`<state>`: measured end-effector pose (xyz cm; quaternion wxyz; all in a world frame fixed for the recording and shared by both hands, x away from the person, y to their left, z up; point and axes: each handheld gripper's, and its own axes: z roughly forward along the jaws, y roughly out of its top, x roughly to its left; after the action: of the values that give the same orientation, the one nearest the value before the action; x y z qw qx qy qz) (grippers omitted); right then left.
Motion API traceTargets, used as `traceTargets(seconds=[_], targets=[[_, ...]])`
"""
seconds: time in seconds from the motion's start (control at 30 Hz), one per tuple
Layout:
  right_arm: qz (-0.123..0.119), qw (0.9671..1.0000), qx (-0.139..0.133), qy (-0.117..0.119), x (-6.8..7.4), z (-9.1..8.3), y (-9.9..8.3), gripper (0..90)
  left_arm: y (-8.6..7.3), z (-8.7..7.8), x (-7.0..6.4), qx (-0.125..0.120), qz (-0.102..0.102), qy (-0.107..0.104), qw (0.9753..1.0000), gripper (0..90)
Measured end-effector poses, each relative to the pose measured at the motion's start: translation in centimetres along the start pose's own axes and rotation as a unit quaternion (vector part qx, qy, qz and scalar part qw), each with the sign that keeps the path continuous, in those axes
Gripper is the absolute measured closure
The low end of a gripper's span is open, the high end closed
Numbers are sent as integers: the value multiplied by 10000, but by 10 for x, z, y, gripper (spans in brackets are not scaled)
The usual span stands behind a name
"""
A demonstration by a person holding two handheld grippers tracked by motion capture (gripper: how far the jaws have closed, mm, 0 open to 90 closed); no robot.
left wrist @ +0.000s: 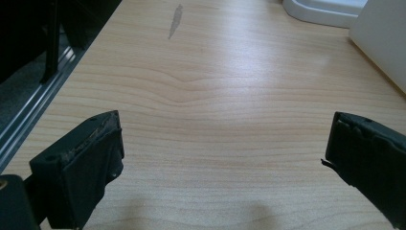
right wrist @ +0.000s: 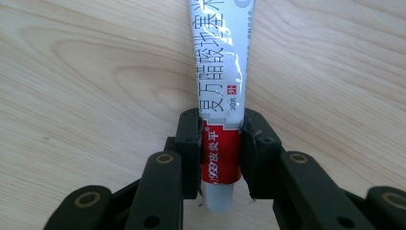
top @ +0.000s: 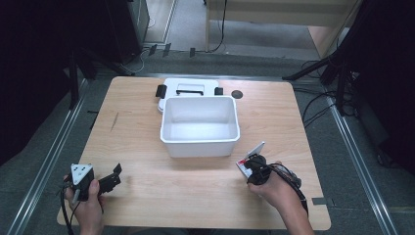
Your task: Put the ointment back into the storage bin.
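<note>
A white and red ointment tube [right wrist: 221,96] with printed characters is clamped between the jaws of my right gripper [right wrist: 221,139], near its red cap end. In the high view the tube [top: 253,154] sticks up and away from my right gripper [top: 250,164], just right of the front corner of a white bin [top: 199,142]. The bin is open, with nothing inside. My left gripper [top: 115,176] rests at the table's front left, open, with bare wood between its jaws. Its two black fingers [left wrist: 81,163] stand wide apart in the left gripper view.
A white lid [top: 190,88] with black latches lies flat behind the bin. A small dark round spot [top: 237,94] sits on the wooden table [top: 147,127] right of the lid. Metal rails run along both table sides.
</note>
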<state>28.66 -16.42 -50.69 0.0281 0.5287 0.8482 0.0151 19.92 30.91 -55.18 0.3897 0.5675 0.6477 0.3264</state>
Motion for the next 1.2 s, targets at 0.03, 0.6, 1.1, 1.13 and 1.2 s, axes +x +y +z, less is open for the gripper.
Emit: traceTargets(seconds=[0.03, 0.6, 1.1, 1.13, 1.2], targets=[[29, 10000, 12, -13, -3, 0, -1, 724, 0, 0, 0, 0, 4, -1, 10000, 0], [459, 9977, -442, 220, -53, -46, -5, 724, 0, 0, -1, 3, 70, 3, 10000, 0], [353, 9964, -691, 336, -68, -83, 32, 723, 0, 0, -1, 9, 60, -15, 10000, 0], [353, 9964, -691, 336, -68, -83, 32, 723, 0, 0, -1, 9, 60, -15, 10000, 0], [261, 9965, -721, 334, -65, -91, 43, 723, 0, 0, -1, 6, 61, -14, 10000, 0]])
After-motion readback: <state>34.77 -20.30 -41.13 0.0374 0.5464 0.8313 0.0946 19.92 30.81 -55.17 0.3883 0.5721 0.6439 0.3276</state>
